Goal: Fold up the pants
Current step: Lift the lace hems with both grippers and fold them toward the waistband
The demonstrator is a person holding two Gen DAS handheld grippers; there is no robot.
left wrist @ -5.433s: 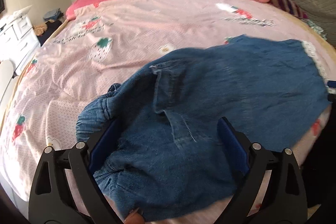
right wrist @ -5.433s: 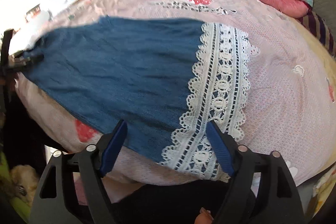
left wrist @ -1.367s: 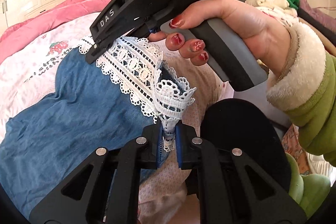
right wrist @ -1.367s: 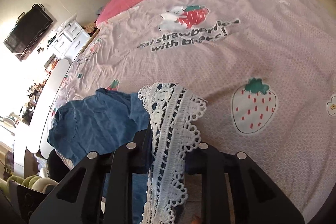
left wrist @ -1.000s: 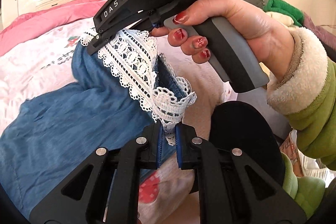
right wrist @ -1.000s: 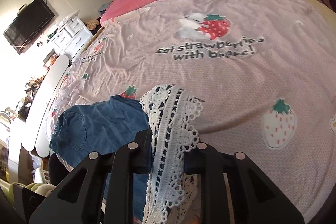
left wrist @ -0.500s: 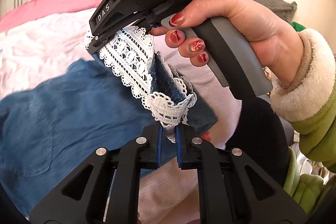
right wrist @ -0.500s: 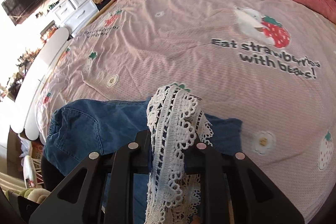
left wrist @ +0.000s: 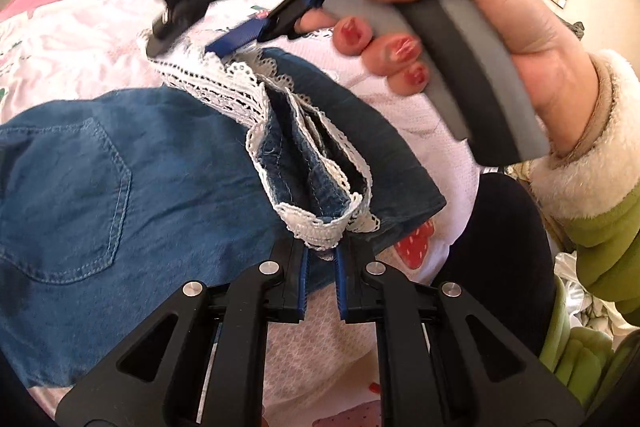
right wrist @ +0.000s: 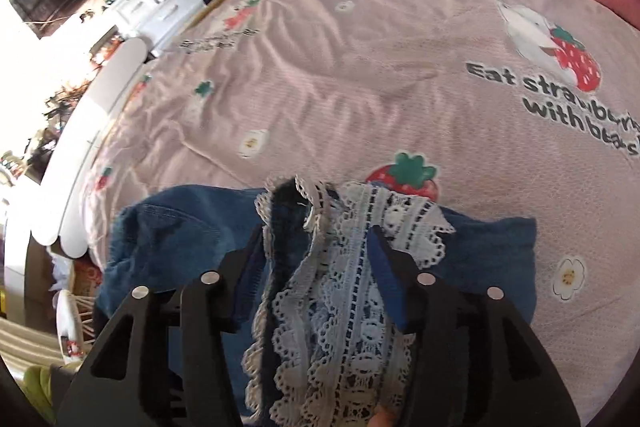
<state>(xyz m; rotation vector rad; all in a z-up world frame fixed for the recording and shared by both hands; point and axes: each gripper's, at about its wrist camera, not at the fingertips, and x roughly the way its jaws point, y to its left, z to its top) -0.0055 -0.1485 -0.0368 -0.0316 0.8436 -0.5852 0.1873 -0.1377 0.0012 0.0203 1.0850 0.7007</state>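
On the near edge of the pink strawberry bedspread (right wrist: 360, 87) lie the denim pants (left wrist: 132, 195), their lace-trimmed hem (left wrist: 320, 223) folded over onto the seat and back pocket. The left gripper (left wrist: 321, 271) is clamped on a bit of that lace at the near corner. The right gripper (right wrist: 320, 267) has just been opening; its jaws now stand apart with the lace draped loosely between them, pads no longer pressing. The risk I see: if the right gripper pulls away while lace threads snag on a pad, the hem would drag and the fold skew; likewise, the left corner could flop off the bed edge once let go. No containers are in view.
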